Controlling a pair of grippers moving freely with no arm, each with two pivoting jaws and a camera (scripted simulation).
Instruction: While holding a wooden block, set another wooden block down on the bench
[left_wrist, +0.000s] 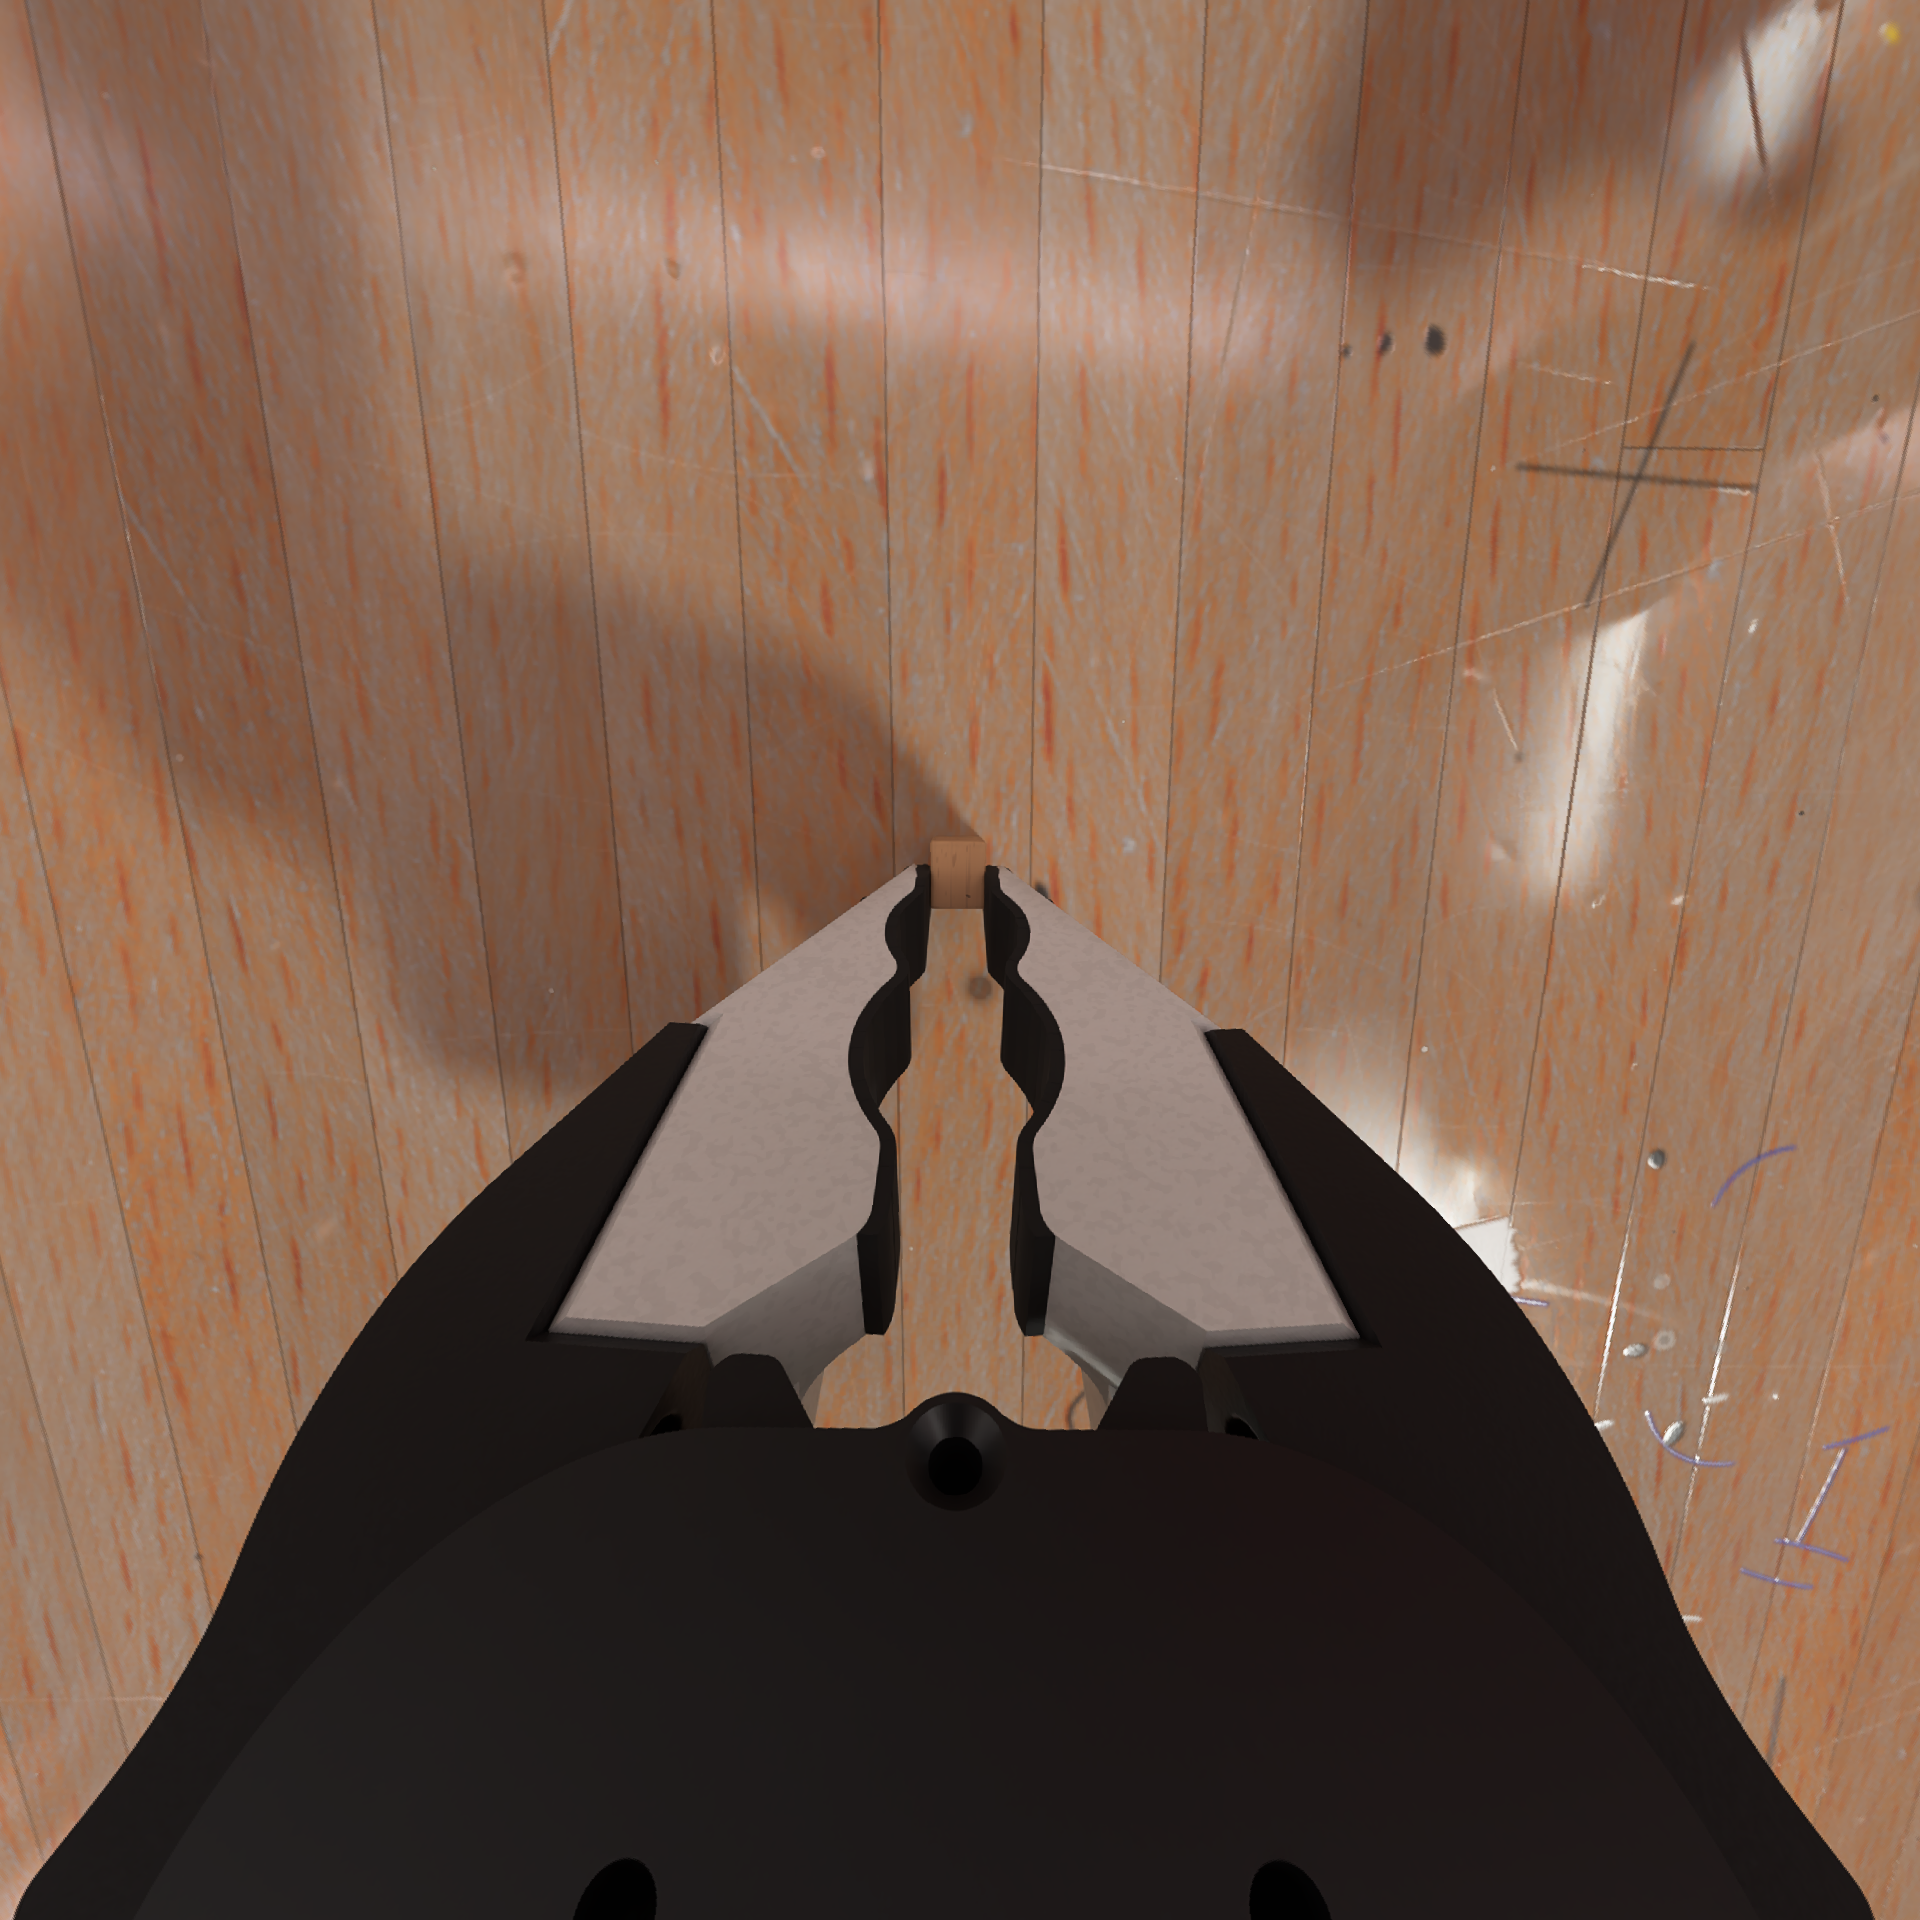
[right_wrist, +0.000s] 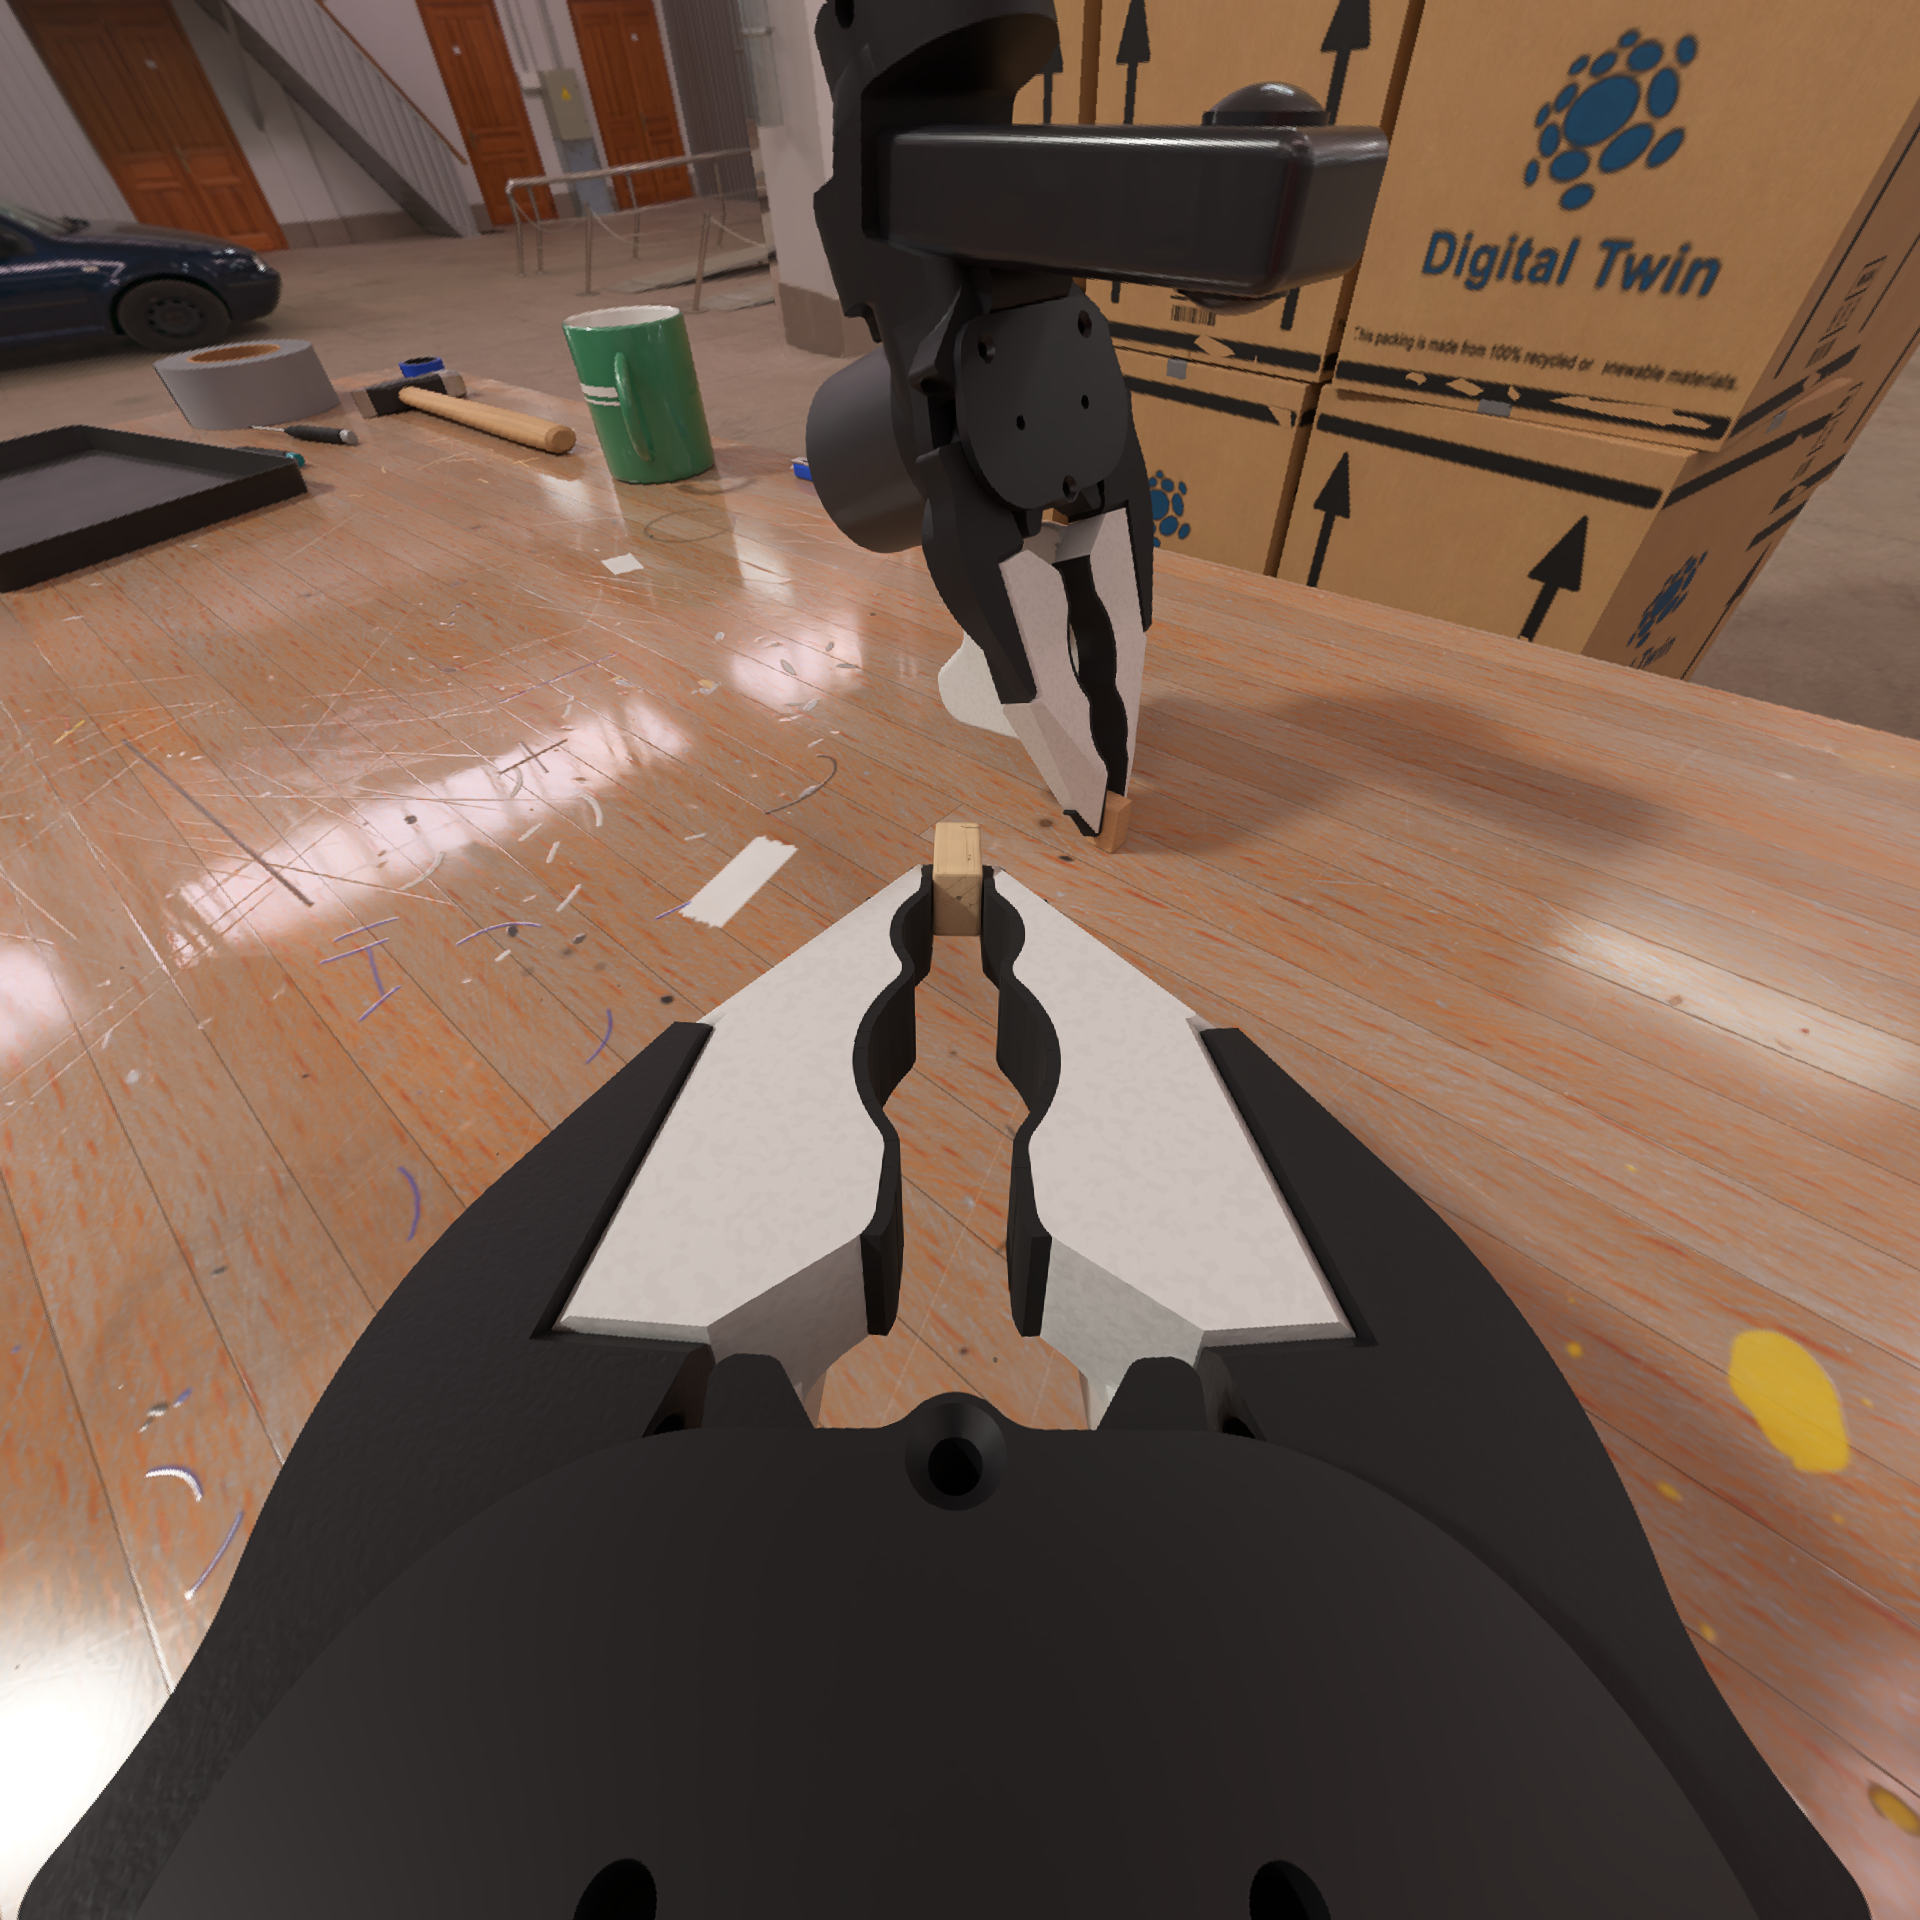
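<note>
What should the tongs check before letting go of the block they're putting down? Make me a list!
1. Left tongs pinch their wooden block: ok.
2. That block touches the bench: looks so in the right wrist view, ok.
3. Block sits flat: cannot tell, tongs hide most of it.
4. Right tongs grip the other wooden block above the bench: ok.
5. Both blocks apart: ok.
6. Green mug and hammer far away: ok.
</note>
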